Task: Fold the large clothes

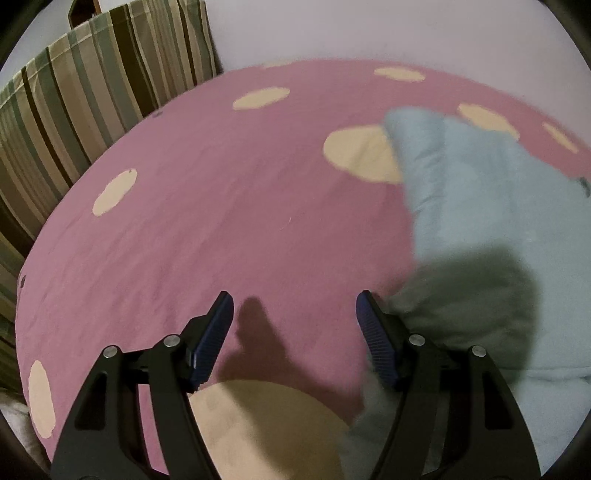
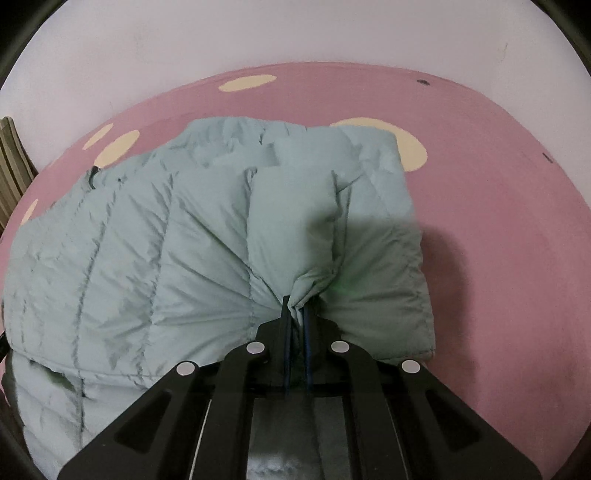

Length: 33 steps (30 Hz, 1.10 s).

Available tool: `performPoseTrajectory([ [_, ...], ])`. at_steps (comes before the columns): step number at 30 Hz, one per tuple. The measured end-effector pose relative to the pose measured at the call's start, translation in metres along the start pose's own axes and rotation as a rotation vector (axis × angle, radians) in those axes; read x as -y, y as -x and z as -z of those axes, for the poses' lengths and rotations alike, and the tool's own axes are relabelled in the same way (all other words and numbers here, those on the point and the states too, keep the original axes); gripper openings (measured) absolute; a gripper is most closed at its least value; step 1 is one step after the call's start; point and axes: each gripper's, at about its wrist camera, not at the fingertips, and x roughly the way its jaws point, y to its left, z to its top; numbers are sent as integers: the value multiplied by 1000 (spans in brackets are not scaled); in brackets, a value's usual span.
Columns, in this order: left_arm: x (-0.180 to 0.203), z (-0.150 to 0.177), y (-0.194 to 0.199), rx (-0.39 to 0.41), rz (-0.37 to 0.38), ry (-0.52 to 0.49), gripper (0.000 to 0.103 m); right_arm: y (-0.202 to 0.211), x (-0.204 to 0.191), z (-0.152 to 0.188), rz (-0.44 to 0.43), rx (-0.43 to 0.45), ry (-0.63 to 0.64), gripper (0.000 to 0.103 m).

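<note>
A pale blue-green quilted puffer jacket [image 2: 166, 240] lies on a pink bedsheet with cream dots [image 2: 498, 240]. My right gripper [image 2: 297, 310] is shut on a pinched fold of the jacket's edge, the fabric bunching between the pads. In the left wrist view the jacket [image 1: 480, 206] lies to the right. My left gripper [image 1: 295, 314] is open and empty over the pink sheet [image 1: 221, 221], its right finger [image 1: 373, 332] beside the jacket's edge.
A striped brown and grey fabric [image 1: 81, 96] stands at the bed's far left edge. A pale wall [image 2: 295, 33] runs behind the bed.
</note>
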Motion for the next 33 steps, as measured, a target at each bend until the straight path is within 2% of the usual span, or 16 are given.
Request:
performPoseTrajectory([
  [7, -7, -3, 7, 14, 5, 11, 71, 3, -2, -3, -6, 3, 15, 6],
  [10, -14, -4, 28, 61, 24, 36, 71, 20, -2, -6, 0, 26, 16, 9],
  [13, -10, -13, 52, 123, 90, 46, 71, 41, -3, -10, -3, 90, -4, 22],
  [16, 10, -23, 62, 153, 173, 7, 71, 54, -19, -16, -57, 131, 13, 22],
  [20, 48, -25, 45, 108, 200, -63, 71, 41, -52, -15, -147, 102, 93, 22],
  [23, 63, -22, 23, 45, 178, -102, 71, 14, -64, -10, -117, 33, 127, 22],
  [25, 65, -20, 12, 9, 198, -104, 72, -3, -63, -8, -112, -1, 125, 22],
  [28, 64, -19, -4, -25, 216, -97, 77, -13, -62, -10, -115, 2, 111, 21],
  [33, 63, -19, 0, -18, 209, -116, 77, -8, -64, -10, -109, 17, 115, 21],
])
